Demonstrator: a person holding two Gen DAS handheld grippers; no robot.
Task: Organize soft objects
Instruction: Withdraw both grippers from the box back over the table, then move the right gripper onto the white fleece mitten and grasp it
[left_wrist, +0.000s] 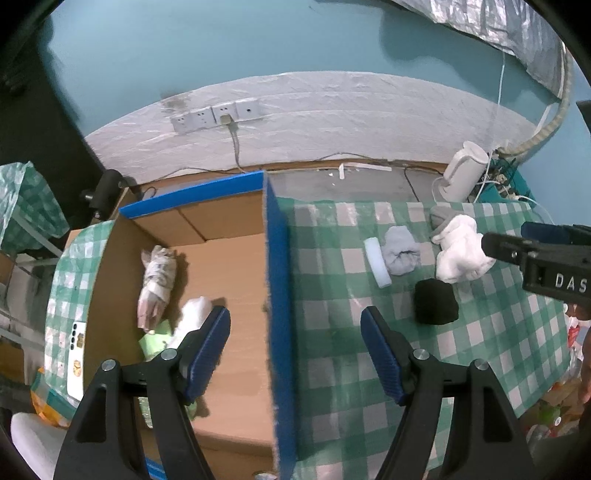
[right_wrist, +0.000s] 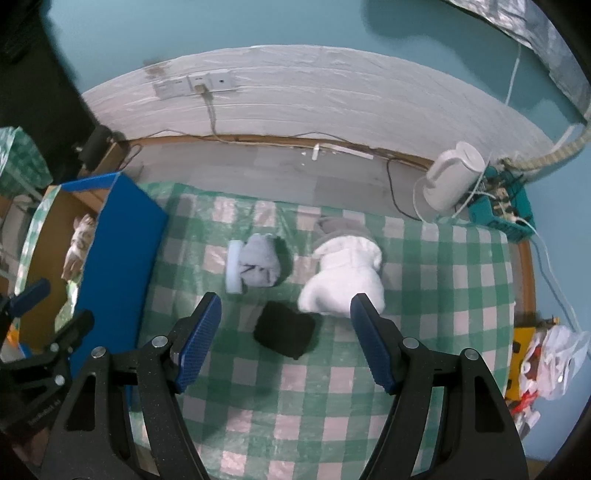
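Black sock bundle (right_wrist: 285, 329), one, between one gaping right gripper (right_wrist: 286, 341)

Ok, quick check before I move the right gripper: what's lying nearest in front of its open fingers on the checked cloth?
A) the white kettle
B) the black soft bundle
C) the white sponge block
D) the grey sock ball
B: in the right wrist view the black soft bundle lies on the checked cloth between and just ahead of the right gripper, nearer than the white plush and the grey sock ball.
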